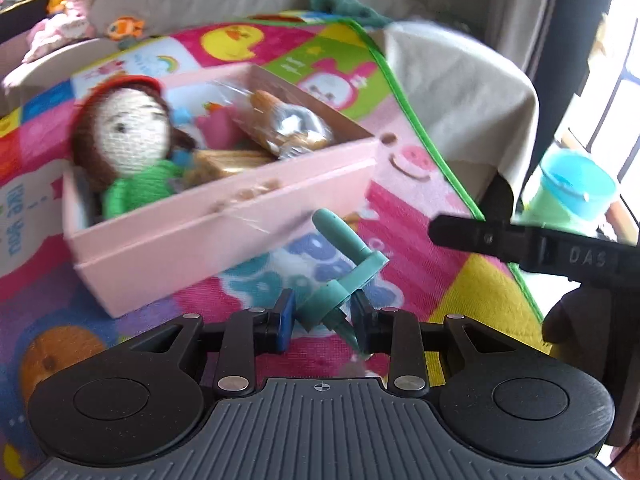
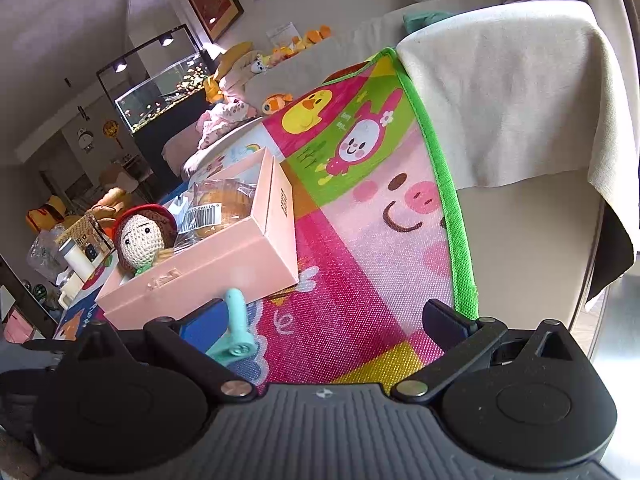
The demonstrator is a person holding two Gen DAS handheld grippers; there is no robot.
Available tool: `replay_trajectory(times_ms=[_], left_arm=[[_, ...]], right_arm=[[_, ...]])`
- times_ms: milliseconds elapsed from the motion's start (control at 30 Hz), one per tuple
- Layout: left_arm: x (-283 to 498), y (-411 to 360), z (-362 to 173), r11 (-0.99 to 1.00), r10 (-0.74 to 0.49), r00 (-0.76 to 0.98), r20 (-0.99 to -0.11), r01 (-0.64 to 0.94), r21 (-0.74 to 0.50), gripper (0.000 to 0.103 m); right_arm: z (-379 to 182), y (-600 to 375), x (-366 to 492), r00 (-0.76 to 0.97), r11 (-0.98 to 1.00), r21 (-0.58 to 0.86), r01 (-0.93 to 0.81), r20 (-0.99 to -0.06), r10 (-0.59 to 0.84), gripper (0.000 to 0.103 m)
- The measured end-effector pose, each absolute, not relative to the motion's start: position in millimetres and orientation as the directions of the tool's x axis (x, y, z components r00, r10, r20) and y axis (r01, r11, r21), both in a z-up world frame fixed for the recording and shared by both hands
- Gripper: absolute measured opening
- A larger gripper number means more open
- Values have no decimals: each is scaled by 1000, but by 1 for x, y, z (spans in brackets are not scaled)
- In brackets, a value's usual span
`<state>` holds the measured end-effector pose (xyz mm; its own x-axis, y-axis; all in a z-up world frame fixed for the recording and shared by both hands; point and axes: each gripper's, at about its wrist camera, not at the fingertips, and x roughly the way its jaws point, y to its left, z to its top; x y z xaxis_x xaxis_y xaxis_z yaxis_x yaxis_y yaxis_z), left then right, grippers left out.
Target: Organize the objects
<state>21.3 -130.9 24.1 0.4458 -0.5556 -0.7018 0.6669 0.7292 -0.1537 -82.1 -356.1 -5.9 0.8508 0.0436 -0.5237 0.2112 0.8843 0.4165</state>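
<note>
**Teal tool pinched at its collar, pink box just ahead of the left gripper**

The left gripper (image 1: 322,314) has its jaws closed in on a teal tool (image 1: 340,264), the pads bearing on the round collar near its lower end; the grip looks made. The tool's long axis runs up and away from the fingers, its rounded handle tip leaning toward the near wall of the pink box (image 1: 224,236), which stands on the play mat (image 1: 420,248) just beyond. The box already holds a knitted doll (image 1: 128,136) at its left end and a wrapped snack (image 1: 280,128) toward the right.

The right gripper (image 2: 320,320) hangs with its jaws wide apart and nothing between them, over the mat's pink middle, near the green-trimmed right edge. From its view the teal tool sits off to its left, so the left hand is clearly the nearer one.

In my judgement the next move is a short lift and carry forward over the box's near wall, with the handle tip likely to catch that wall if not raised first.
</note>
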Motion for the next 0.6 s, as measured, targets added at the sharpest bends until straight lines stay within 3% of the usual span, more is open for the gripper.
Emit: replay_trajectory(times_ms=[100,200,433,533,600], left_arm=[[17,-97,33,766,-562,487,-669,611,-200,33],[2,-54,34,841,-483,570,-665,514,-170,33],[-34,25,18,926,-375,618,-691,286,-247,33],[-48,32,17,923,-384,630,-675,281,-263,33],[-53,28,16,923,-382,639,-667,289,-252,33]], right_arm=[[-5,-352,-78,840,901,389,193,-541,53,103],[4,-332,-80,833,948,283,147,-553,36,103],[24,-246,-106,794,973,85,-216,-564,225,103],[18,-220,-108,775,963,-36,-266,-602,192,103],[12,-214,-108,797,959,-159,-234,-596,96,103]])
